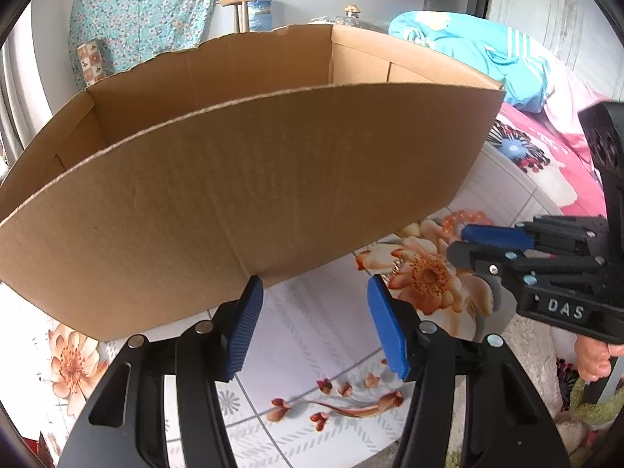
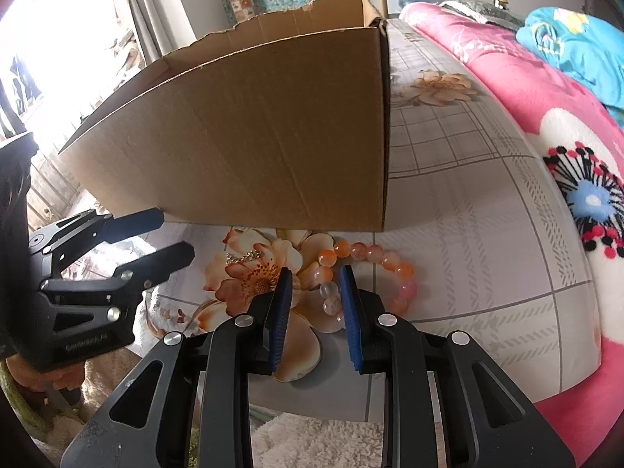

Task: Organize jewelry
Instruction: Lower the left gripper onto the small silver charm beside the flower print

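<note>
We're lining the right hand-held gripper up on the bead bracelet, jaws apart and holding nothing, so we'd come down straddling one side of the loop and pinch a couple of beads, not the cloth. It's glossy orange-pink beads, lying on the flowery surface just in front of the cardboard box, with a thin chain nearby. Left hand-held gripper hangs released too

We see a matt brown cardboard box with a torn upper edge, a glossy beaded bracelet of translucent orange and pink, a thin shiny metal chain, a smooth printed tablecloth, and fuzzy pink fleece at right.
</note>
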The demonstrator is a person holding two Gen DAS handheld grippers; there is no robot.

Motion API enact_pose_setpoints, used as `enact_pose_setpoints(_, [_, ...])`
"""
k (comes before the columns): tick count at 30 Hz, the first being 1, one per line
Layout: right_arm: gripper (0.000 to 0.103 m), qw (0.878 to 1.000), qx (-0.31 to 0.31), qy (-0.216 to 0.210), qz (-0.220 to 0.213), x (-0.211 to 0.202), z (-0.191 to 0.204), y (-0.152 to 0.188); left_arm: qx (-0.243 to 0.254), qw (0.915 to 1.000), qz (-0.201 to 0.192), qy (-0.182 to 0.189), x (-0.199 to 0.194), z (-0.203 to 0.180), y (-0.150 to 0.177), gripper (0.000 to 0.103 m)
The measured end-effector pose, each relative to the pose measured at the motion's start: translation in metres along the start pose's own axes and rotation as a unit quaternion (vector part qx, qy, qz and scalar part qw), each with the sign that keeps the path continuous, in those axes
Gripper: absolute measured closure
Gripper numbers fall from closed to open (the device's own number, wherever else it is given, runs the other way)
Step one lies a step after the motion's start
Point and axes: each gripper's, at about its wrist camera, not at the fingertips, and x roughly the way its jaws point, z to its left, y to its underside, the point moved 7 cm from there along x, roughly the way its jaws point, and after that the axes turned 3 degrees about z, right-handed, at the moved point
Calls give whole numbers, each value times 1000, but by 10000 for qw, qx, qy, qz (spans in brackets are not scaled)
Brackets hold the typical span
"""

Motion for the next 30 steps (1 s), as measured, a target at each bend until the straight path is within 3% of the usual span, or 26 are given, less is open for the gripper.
enact_pose_setpoints(16, [77,9997,124,-187,-99,-7,-6,9,-100,9999,-30,-127,10,4,-13,49])
enact_pose_setpoints(18, [77,9997,134,-198,-106,-8,-6,10,12,9997,-117,-208,3,4,-11,49])
enact_pose_setpoints(24, [77,9995,164,-206,-145,-11,-6,14,477,9981,-389,3,-15,-19,-2,47])
enact_pose_setpoints(29, [77,9993,217,-257,-188,-10,-7,13,669,9970,-311,216,-7,-31,2,48])
enact_pose_setpoints(30, [77,9991,233,-283,-199,-11,-8,13,750,9963,-310,272,-6,-34,1,52])
